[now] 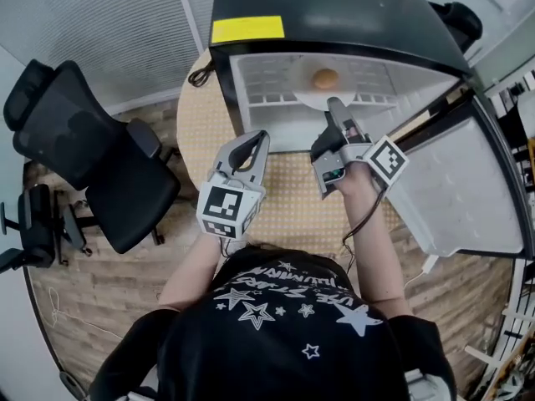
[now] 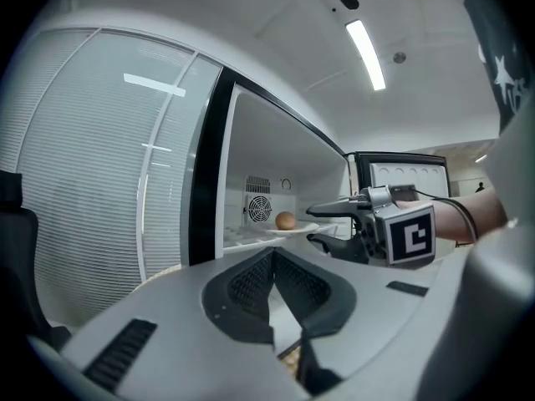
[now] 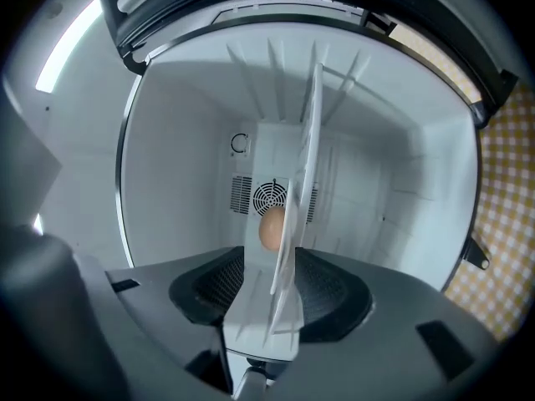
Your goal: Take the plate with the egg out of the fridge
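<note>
Tongs on the left [image 2: 272, 257] were seen closed tip to tip with nothing between them. They were held level outside the fridge [image 1: 251, 82], over the checked counter [image 1: 284, 199], at about 7 o'clock from the plate [image 1: 303, 98] in the head view. No part in the lift was being taken by them.

Further right, the tongs on the right [image 2: 313, 225] were rolled onto their side and reached into the fridge. They were spread wide, one jaw above and one below the near rim of the plate. The rim was straddled, but no firm pinch could be made out, so the plate was judged not yet gripped. It lay on the shelf [image 1: 267, 98], with the egg [image 1: 325, 78] loose near its middle, at 12 o'clock from these tongs.

Several risks were judged from this. Only a thin rim would be held at one edge, so the plate could sag or slip once it left the shelf. Any tilt could send the egg rolling off. The open door [image 1: 451, 182] at 3 o'clock could be struck if the plate were swung out wide.
</note>
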`<state>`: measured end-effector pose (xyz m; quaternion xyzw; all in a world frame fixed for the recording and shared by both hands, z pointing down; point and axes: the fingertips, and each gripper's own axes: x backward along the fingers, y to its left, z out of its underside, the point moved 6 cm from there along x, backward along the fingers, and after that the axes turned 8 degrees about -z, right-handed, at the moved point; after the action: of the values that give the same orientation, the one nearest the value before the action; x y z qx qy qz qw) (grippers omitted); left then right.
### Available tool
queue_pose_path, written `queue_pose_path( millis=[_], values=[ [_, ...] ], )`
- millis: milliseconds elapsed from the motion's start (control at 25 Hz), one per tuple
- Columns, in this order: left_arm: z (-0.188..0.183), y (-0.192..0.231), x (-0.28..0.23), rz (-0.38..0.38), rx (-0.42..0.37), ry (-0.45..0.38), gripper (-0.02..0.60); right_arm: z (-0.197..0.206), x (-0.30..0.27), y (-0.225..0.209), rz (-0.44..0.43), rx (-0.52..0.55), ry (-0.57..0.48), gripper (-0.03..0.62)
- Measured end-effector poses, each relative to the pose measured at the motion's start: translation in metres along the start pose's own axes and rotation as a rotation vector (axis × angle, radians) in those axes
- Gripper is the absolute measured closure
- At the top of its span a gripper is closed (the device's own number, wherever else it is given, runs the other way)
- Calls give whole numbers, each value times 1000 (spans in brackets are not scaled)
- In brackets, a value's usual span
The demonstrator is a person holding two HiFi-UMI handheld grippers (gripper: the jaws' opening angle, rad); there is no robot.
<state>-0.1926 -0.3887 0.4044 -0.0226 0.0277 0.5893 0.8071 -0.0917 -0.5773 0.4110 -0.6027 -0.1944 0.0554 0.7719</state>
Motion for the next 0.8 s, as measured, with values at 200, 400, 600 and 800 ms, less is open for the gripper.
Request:
queue_pose_path(
  millis=[200,400,600,800],
  values=[
    [4,2,-2,-45,5,12,574,-4,-11,-6,9,-42,5,457],
    [0,11,-8,-77,14,20,574,-7,-20,-12,47,-64,11,537],
    [2,10,-6,-78,16,23,574,-3,-10,-7,53,-80,15,545],
    [-3,8,-7,-51,11,14,574,6,1,3,50,-88,27,545]
  ],
)
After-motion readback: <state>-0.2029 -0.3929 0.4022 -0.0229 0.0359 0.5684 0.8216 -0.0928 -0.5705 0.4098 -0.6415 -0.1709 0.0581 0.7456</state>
